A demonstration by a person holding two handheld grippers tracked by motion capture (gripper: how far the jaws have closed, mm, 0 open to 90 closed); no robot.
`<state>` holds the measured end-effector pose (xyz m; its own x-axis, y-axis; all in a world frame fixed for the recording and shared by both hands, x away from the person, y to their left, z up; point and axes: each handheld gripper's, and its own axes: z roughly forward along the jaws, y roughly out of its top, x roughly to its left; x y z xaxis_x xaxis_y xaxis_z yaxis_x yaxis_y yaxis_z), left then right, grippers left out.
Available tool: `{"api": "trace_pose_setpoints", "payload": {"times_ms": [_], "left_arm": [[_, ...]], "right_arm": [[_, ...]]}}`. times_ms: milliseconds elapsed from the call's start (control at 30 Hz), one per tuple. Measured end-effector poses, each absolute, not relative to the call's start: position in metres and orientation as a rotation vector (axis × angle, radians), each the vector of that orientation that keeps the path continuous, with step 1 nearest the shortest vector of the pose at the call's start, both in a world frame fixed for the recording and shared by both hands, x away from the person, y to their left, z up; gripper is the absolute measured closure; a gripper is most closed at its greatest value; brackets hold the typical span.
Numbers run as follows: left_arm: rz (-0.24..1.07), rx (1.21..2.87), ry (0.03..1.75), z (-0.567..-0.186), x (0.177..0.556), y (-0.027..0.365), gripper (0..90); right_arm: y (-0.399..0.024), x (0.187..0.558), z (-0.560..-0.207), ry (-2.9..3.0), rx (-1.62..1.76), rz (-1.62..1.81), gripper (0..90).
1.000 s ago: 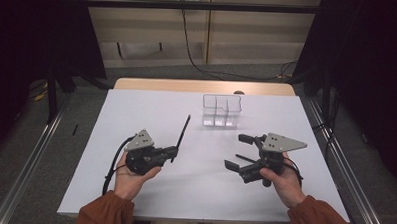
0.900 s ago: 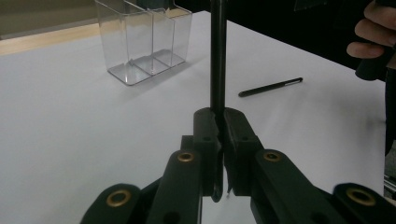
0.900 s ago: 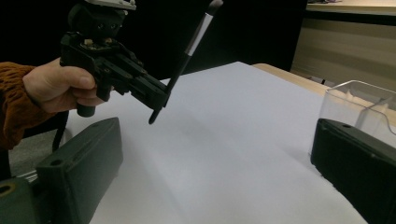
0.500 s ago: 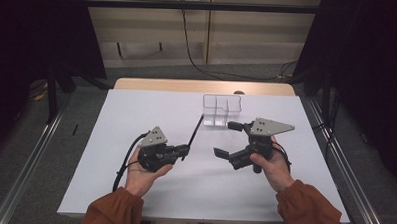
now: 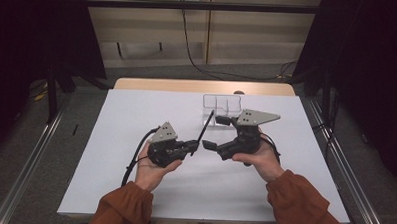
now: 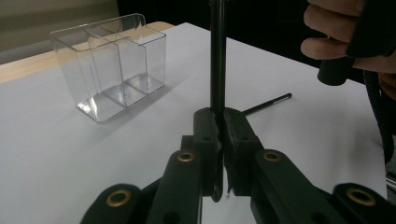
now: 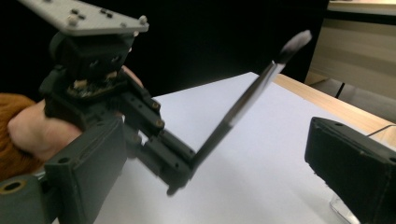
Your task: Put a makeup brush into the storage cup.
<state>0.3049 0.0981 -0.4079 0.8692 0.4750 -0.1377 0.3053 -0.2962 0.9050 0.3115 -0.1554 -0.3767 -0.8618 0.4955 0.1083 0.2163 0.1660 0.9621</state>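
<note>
**Brush held upright between two grippers, near the clear organizer**

The left gripper (image 5: 198,143) has its jaws pressed together on the lower end of a thin black makeup brush (image 5: 205,126). In the left gripper view the handle (image 6: 217,56) rises straight out of the pinch, gripped near its base so that most of its length stands free above the jaws. That low hold leaves the upper shaft open for a second grip, and it keeps the brush tilted up and away from the white table cover (image 5: 136,120) rather than lying flat on it.

The right gripper (image 5: 216,133) sits just to the right of the brush, its jaws spread wide and closed on nothing. They have just been closing a little, yet nothing lies between them. In the right gripper view the brush (image 7: 247,100) slants up from the left gripper (image 7: 180,175) toward a soft, pale tip, with one right-hand jaw standing off at the frame's right edge. The two grippers face each other mid-table, which reads as the setup for a hand-over or a steadying grip.

On the far side of the table stands a clear plastic organizer (image 5: 221,107) with several open compartments, all apparently empty (image 6: 112,65). It sits just beyond both grippers, a likely destination for the brush. A second thin black stick (image 6: 267,103) lies flat on the cover to the right in the left gripper view, well apart from the organizer; whether it is another brush cannot be told.
</note>
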Motion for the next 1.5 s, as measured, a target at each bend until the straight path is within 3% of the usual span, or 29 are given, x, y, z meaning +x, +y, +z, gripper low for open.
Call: {"api": "trace_pose_setpoints", "payload": {"times_ms": [167,467,867,1133,1500], "left_arm": [[0.182,1.898,0.579,-0.412,0.304,0.096,84.7],[0.177,1.899,0.587,-0.417,0.304,0.097,84.7],[0.165,1.930,0.583,-0.425,0.303,0.093,84.7],[0.170,1.926,0.587,-0.426,0.304,0.094,84.7],[0.187,1.938,0.570,-0.430,0.303,0.092,84.5]], "right_arm": [[-0.150,0.318,-0.377,2.223,0.692,1.751,11.6],[-0.148,0.325,-0.387,2.266,0.706,1.755,38.0],[-0.151,0.325,-0.396,2.256,0.787,1.797,66.1],[-0.153,0.324,-0.396,2.255,0.814,1.813,77.7],[-0.149,0.324,-0.398,2.282,0.831,1.859,83.2]]}}
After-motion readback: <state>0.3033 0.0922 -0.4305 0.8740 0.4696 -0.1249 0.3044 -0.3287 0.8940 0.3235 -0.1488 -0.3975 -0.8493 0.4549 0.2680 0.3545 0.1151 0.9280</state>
